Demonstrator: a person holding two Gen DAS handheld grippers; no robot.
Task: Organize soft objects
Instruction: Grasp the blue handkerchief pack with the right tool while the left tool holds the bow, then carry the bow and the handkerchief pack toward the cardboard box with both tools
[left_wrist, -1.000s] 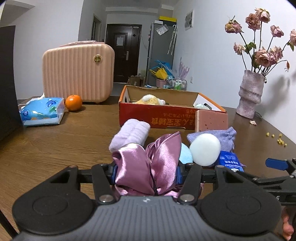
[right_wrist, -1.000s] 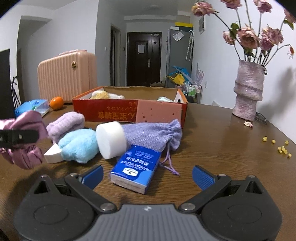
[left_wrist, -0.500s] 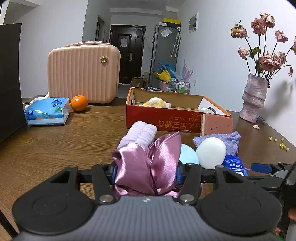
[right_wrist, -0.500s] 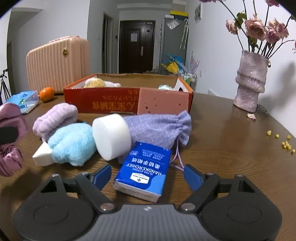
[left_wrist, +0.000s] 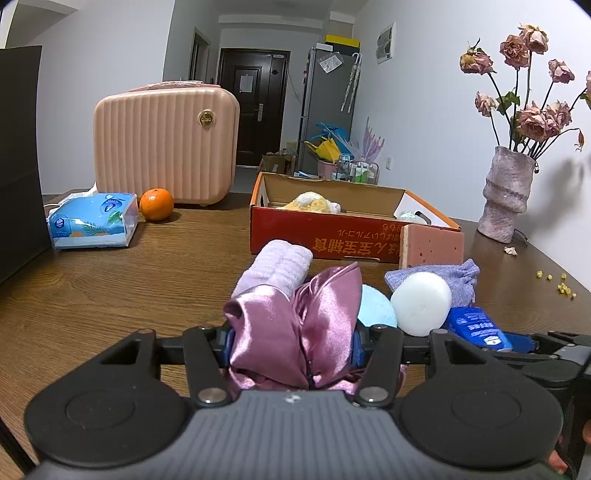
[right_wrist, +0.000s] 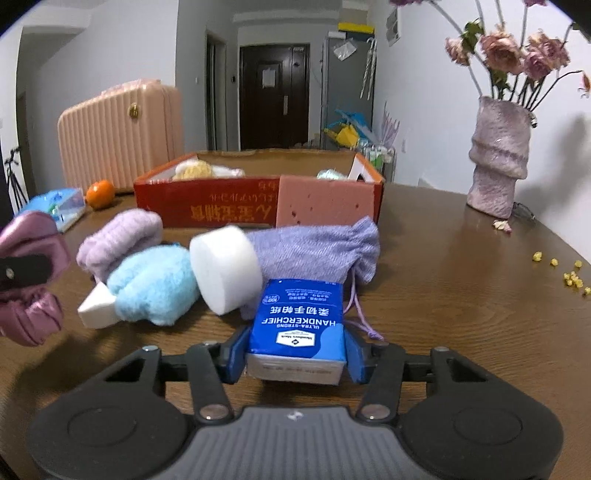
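Observation:
My left gripper (left_wrist: 295, 347) is shut on a pink satin cloth (left_wrist: 295, 325), held just above the table. My right gripper (right_wrist: 295, 354) has its jaws closing on a blue handkerchief pack (right_wrist: 299, 317), and both blue pads touch its sides. Just beyond lie a white foam puck (right_wrist: 225, 269), a fluffy light-blue piece (right_wrist: 151, 284), a rolled lilac towel (right_wrist: 118, 240) and a purple drawstring pouch (right_wrist: 317, 251). Behind them stands the red cardboard box (right_wrist: 207, 206), with soft items inside and a pink sponge (right_wrist: 325, 199) leaning on its front.
A pink suitcase (left_wrist: 166, 144), an orange (left_wrist: 156, 204) and a tissue pack (left_wrist: 92, 221) stand at the back left. A vase of dried roses (right_wrist: 498, 166) is at the right, with yellow crumbs (right_wrist: 572, 277) near the table edge.
The right gripper's jaws have drawn in from wide apart to the sides of the handkerchief pack. The left gripper keeps its hold on the satin cloth in place.

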